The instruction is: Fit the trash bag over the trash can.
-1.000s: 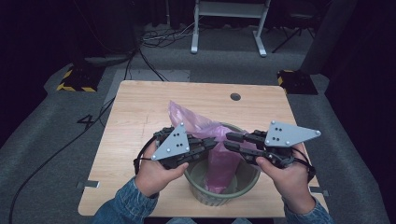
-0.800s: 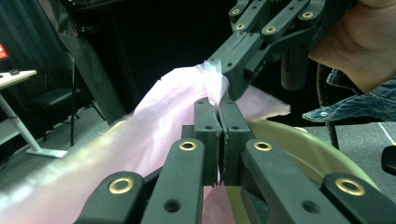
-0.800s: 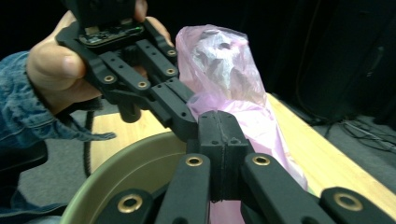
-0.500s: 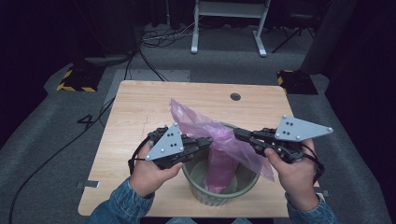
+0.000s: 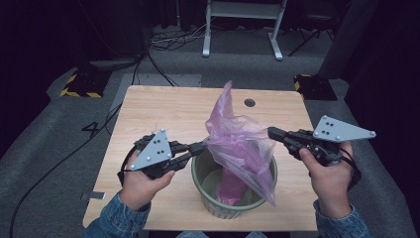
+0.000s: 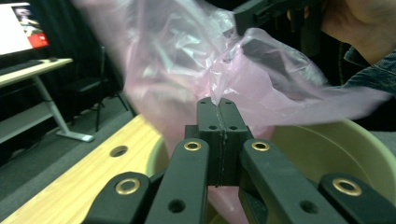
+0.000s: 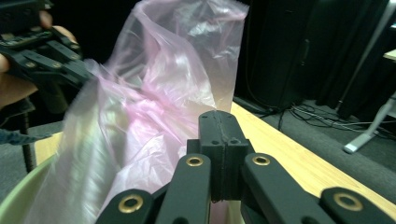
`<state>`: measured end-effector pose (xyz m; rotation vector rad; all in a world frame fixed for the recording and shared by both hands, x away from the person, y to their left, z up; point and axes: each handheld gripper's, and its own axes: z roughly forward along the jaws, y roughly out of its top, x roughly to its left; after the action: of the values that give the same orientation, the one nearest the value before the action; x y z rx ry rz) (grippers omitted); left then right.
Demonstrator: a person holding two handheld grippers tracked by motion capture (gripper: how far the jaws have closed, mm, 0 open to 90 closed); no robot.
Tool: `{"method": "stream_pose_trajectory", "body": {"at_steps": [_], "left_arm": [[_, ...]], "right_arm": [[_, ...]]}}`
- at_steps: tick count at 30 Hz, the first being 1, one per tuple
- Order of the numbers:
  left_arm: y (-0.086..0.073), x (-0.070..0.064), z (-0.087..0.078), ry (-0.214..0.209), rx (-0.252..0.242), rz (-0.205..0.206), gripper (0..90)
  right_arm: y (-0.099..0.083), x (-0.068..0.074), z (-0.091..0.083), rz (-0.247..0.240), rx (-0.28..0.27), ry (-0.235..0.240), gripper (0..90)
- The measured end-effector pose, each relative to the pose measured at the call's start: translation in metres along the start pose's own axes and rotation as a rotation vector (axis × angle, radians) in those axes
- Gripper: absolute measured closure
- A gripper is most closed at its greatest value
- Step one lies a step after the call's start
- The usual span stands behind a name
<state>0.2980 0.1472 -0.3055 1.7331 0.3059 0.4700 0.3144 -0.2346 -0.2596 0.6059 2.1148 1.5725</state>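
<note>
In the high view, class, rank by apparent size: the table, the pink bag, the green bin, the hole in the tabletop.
1. table
2. pink bag and green bin: too similar to rank
3. hole

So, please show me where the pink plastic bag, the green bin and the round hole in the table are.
pink plastic bag (image 5: 241, 141): high view, middle of the stretched film.
green bin (image 5: 221, 210): high view, outer wall at the front.
round hole (image 5: 249, 102): high view, its dark centre.

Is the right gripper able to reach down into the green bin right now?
Probably not yet. The right gripper is shut and seems to pinch the pink bag, which hangs over the bin mouth. It would likely have to let go first.
</note>
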Motion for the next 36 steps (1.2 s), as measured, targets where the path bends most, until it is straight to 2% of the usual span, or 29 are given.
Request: {"method": "stream_pose_trajectory", "body": {"at_steps": [8, 11, 13, 14, 17, 18, 20, 23, 26, 30, 33, 36], "left_arm": [[-0.011, 0.015, -0.032, 0.080, 0.002, -0.034, 90.0], [-0.015, 0.020, -0.039, 0.107, 0.013, -0.037, 90.0], [-0.017, 0.024, -0.044, 0.134, 0.024, -0.037, 90.0], [-0.019, 0.026, -0.048, 0.152, 0.030, -0.036, 90.0], [-0.025, 0.033, -0.060, 0.192, 0.029, -0.066, 90.0], [-0.027, 0.034, -0.062, 0.187, 0.025, -0.078, 90.0], [-0.028, 0.032, -0.061, 0.169, 0.030, -0.065, 90.0], [-0.022, 0.023, -0.051, 0.124, 0.027, -0.039, 90.0], [-0.015, 0.017, -0.042, 0.088, 0.016, -0.021, 90.0], [-0.013, 0.015, -0.033, 0.063, 0.012, -0.022, 89.7], [-0.014, 0.015, -0.028, 0.051, 0.005, -0.034, 89.3], [-0.014, 0.014, -0.025, 0.041, 0.004, -0.035, 88.7]], "right_arm": [[-0.011, -0.016, -0.020, 0.037, 0.009, -0.060, 90.0], [-0.016, -0.022, -0.027, 0.053, 0.018, -0.081, 90.0], [-0.023, -0.029, -0.036, 0.072, 0.018, -0.111, 90.0], [-0.023, -0.029, -0.036, 0.072, 0.018, -0.111, 90.0], [-0.033, -0.037, -0.051, 0.106, 0.013, -0.155, 90.0], [-0.037, -0.039, -0.055, 0.119, 0.014, -0.162, 90.0], [-0.043, -0.040, -0.059, 0.133, 0.012, -0.145, 90.0], [-0.041, -0.035, -0.056, 0.113, -0.006, -0.120, 90.0], [-0.033, -0.029, -0.047, 0.075, -0.010, -0.106, 73.0], [-0.023, -0.022, -0.030, 0.002, -0.001, -0.083, 52.1], [-0.020, -0.017, -0.014, -0.037, 0.013, -0.048, 41.4], [-0.018, -0.011, 0.002, -0.065, 0.031, -0.034, 39.0]]}}
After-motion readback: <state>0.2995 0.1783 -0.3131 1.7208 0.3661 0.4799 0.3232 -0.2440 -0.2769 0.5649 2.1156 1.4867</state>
